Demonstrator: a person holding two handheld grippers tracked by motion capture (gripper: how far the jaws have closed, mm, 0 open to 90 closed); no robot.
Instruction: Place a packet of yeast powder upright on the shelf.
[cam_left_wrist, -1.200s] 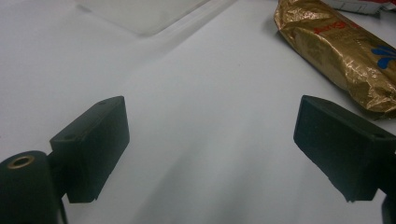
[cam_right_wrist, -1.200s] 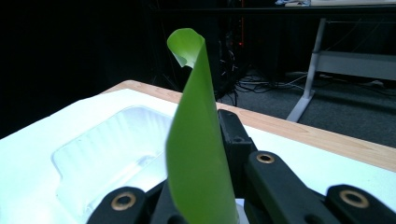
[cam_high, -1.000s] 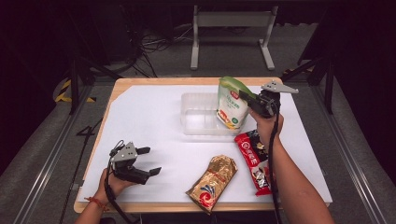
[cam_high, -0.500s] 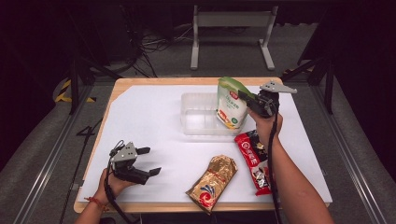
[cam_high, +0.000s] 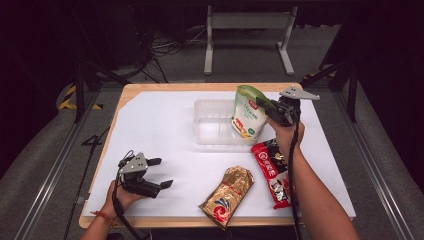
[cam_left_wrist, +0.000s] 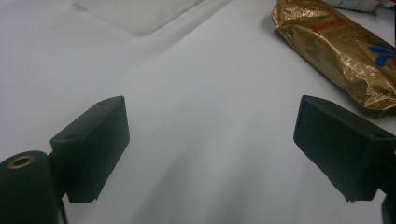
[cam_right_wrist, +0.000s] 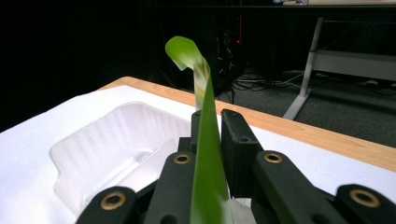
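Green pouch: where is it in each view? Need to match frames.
High view: green pouch right of centre, hanging over the clear tray, pinched by the right gripper.
Left gripper view: not in it.
Right gripper view: its green top edge runs up the middle, between the jaws.
Shared landmark: the clear tray, upper left in the left gripper view, lower left in the right gripper view.
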